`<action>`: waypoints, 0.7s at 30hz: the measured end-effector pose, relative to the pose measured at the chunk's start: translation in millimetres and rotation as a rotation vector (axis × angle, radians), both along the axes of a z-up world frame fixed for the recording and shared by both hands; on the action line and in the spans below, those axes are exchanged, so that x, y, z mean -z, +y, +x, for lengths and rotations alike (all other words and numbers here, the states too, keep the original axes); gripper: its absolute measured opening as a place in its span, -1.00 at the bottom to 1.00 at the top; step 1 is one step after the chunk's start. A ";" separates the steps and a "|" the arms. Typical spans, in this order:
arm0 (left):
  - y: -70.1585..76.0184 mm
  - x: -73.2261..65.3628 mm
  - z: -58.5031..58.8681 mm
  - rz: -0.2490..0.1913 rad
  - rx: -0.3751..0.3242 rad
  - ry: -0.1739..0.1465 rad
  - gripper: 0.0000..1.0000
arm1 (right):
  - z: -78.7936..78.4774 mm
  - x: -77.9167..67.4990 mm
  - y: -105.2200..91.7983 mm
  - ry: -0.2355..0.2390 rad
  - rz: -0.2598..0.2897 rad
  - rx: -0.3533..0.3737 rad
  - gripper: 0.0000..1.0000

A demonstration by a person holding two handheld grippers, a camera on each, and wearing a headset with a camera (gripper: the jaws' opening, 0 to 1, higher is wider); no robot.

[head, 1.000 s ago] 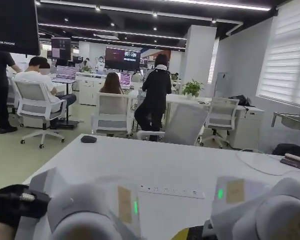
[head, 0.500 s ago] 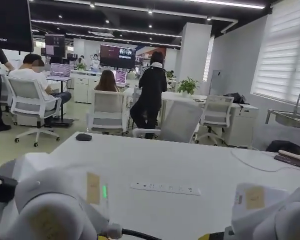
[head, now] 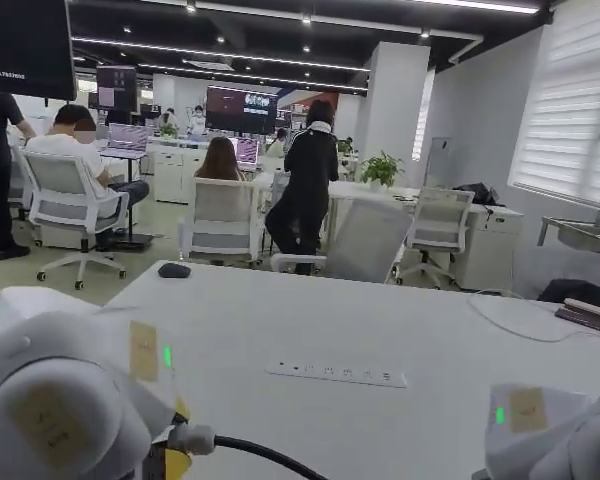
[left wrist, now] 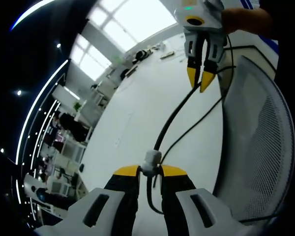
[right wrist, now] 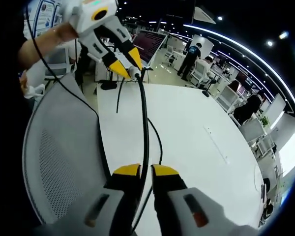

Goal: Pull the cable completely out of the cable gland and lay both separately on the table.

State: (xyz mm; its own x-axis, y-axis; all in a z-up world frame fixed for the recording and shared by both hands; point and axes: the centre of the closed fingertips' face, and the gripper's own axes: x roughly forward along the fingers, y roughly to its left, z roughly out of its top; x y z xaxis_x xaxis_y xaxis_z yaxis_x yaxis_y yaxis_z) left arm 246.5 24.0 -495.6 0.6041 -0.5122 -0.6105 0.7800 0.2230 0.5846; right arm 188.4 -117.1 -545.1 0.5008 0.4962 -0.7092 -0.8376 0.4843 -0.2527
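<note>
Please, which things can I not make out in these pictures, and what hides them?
- Head view: the bottom edge cuts off the cable, so its far end is unseen.
- Left gripper view: how deep the cable sits inside the cable gland; the gland's body and the left gripper hide it.
- Head view: the markings on the socket strip are too small.

cable (head: 248, 447) cut by lower edge, distant screens (head: 242, 108) unreadable

White-grey shells on left gripper (left wrist: 150, 170) and right gripper (right wrist: 145, 169); 2 black, yellow-tipped jaws each; green light (head: 166, 355), tan sticker (head: 143, 350).
</note>
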 end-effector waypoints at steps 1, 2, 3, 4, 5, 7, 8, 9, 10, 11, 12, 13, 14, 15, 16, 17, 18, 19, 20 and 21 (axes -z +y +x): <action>3.5 1.0 2.4 0.011 -0.009 -0.005 -0.67 | -0.4 -1.3 -2.3 0.004 0.010 -0.001 -0.69; 5.1 1.3 3.2 0.011 -0.014 -0.003 -0.67 | -3.1 -3.5 -3.6 0.018 0.029 -0.007 -0.60; 6.7 1.6 4.0 0.011 -0.018 -0.002 -0.67 | -5.7 -5.7 -4.9 0.031 0.048 -0.013 -0.55; 7.7 1.5 4.1 0.008 -0.022 -0.001 -0.67 | -8.7 -10.5 -4.7 0.038 0.083 -0.030 -0.53; 9.1 1.7 4.0 0.005 -0.027 0.002 -0.67 | -13.0 -21.1 -4.3 0.044 0.157 -0.054 -0.53; 10.8 2.8 4.0 0.003 -0.033 0.003 -0.67 | -14.5 -43.5 -9.5 0.050 0.314 -0.038 -0.58; 11.6 3.5 4.2 0.003 -0.036 0.004 -0.67 | -13.3 -53.2 -12.4 0.044 0.378 -0.030 -0.60; 12.7 5.2 4.6 0.003 -0.041 0.009 -0.67 | -13.5 -62.9 -15.5 0.050 0.449 -0.024 -0.60; 13.4 6.1 4.9 0.003 -0.044 0.011 -0.67 | -14.6 -72.6 -20.9 0.068 0.522 -0.014 -0.58; 14.2 7.2 5.1 0.003 -0.048 0.015 -0.67 | -10.8 -79.1 -29.8 0.055 0.560 0.007 -0.56; 14.4 7.4 5.2 0.001 -0.050 0.015 -0.67 | -4.6 -80.0 -37.4 0.031 0.560 0.035 -0.57; 14.6 7.2 5.5 -0.003 -0.053 0.015 -0.67 | 3.5 -76.5 -49.3 0.019 0.547 0.084 -0.60; 14.9 6.7 5.9 -0.006 -0.054 0.013 -0.67 | 9.4 -69.8 -57.8 0.021 0.525 0.127 -0.63; 15.7 5.6 6.9 -0.009 -0.058 0.007 -0.67 | 16.8 -58.6 -69.6 0.019 0.492 0.162 -0.64; 16.6 5.1 7.7 -0.011 -0.063 0.005 -0.67 | 22.5 -48.1 -77.7 0.031 0.475 0.201 -0.64; 17.5 4.7 8.4 -0.011 -0.066 0.004 -0.67 | 28.5 -36.9 -86.1 0.036 0.458 0.233 -0.64; 18.3 4.0 9.3 -0.011 -0.068 0.001 -0.67 | 36.3 -16.3 -97.6 0.046 0.422 0.264 -0.65; 19.7 3.4 10.3 -0.011 -0.073 -0.001 -0.67 | 38.0 -7.5 -102.2 0.062 0.408 0.286 -0.66; 20.4 3.2 10.7 -0.010 -0.075 -0.002 -0.67 | 40.7 20.4 -114.4 0.103 0.342 0.315 -0.68; 21.0 2.8 10.9 -0.009 -0.077 -0.004 -0.67 | 40.8 38.9 -120.3 0.121 0.291 0.306 -0.69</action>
State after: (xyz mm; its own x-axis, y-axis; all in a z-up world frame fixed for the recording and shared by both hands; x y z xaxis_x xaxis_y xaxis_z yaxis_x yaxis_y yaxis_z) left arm 257.4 45.0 -498.5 0.6443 -0.4696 -0.6035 0.7580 0.2880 0.5852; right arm 229.2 -237.3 -584.0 0.5778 0.5256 -0.6244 -0.6598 0.7512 0.0218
